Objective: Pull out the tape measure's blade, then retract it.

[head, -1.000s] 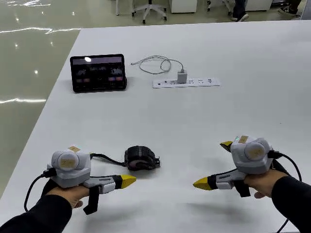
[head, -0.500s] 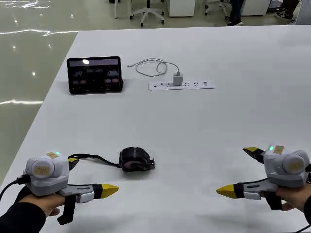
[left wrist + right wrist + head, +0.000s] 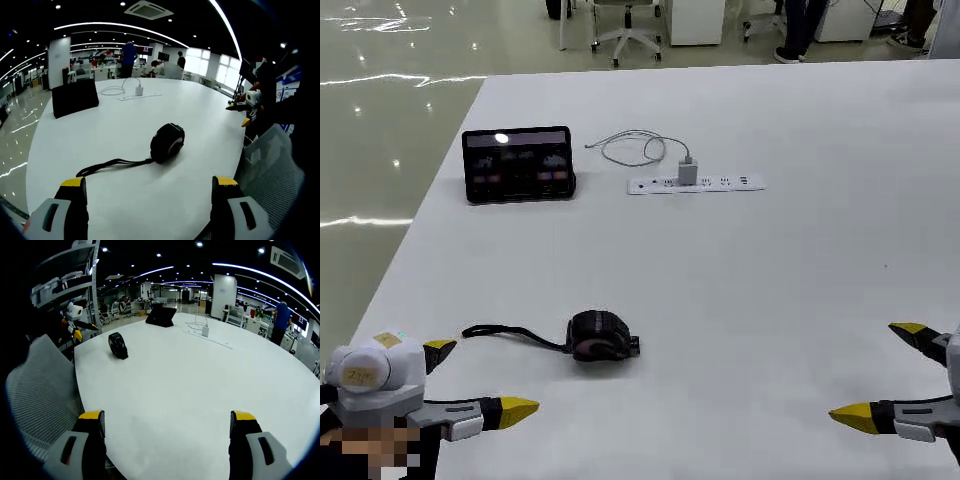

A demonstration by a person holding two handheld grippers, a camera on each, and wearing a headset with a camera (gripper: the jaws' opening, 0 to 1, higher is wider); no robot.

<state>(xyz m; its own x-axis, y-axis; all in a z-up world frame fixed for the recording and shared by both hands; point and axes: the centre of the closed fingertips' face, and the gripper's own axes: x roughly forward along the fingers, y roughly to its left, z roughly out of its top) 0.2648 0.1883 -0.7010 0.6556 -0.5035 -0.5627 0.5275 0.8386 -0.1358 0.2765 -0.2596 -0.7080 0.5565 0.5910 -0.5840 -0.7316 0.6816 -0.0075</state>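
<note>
The black, round-cased tape measure (image 3: 598,335) lay on the smooth white table (image 3: 770,260) near its front edge, its dark cord strap (image 3: 510,331) trailing towards the left gripper (image 3: 485,376). That and the right gripper (image 3: 873,370) stood spread wide, yellow-tipped jaws grasping nothing, clear of the case

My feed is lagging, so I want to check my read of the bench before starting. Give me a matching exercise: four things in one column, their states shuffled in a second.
Things:
1. tape measure
2. tablet
3. power strip
4. left gripper

States:
A. jaws open, holding nothing
B. has a charger plugged into it
C. lies untouched, its strap trailing to one side
D. stands propped, screen lit

Pairs: 1-C, 2-D, 3-B, 4-A
</note>
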